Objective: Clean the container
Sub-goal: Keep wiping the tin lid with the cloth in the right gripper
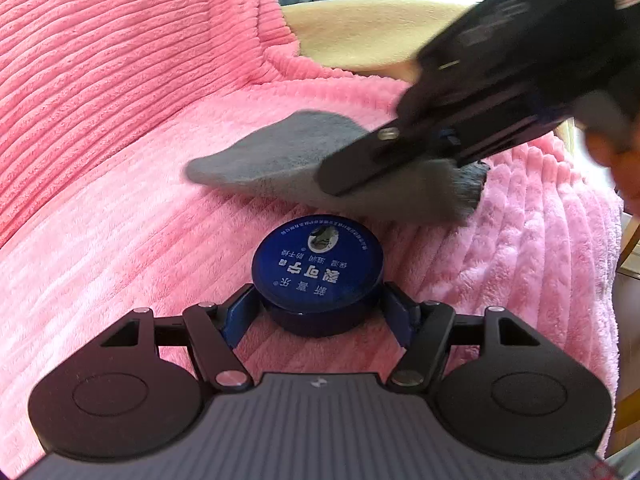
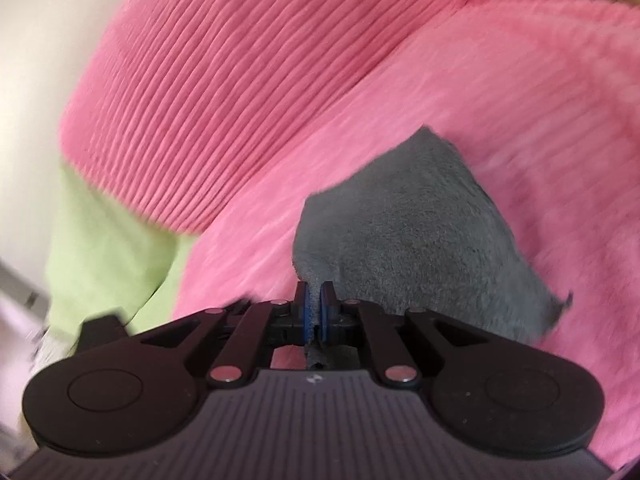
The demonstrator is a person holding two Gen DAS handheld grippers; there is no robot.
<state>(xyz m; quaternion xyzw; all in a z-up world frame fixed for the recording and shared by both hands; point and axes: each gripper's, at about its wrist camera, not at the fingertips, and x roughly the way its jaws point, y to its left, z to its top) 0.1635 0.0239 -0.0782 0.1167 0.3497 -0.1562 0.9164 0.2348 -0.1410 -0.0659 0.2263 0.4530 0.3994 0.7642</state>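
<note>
A small round dark-blue container [image 1: 317, 266] with white Chinese print on its lid sits between the blue pads of my left gripper [image 1: 318, 312], which is shut on its body just above the pink blanket. My right gripper [image 2: 315, 312] is shut on the edge of a grey cloth [image 2: 416, 248]. In the left wrist view the right gripper [image 1: 404, 164] comes in from the upper right, holding the grey cloth [image 1: 280, 156] just beyond the container, above the blanket. The cloth does not touch the lid.
A ribbed pink plush blanket [image 1: 120, 160] covers a sofa seat and back. A yellow cushion [image 1: 368, 32] lies behind it, with curtains and a window beyond. Green fabric [image 2: 108, 248] shows under the blanket at the left of the right wrist view.
</note>
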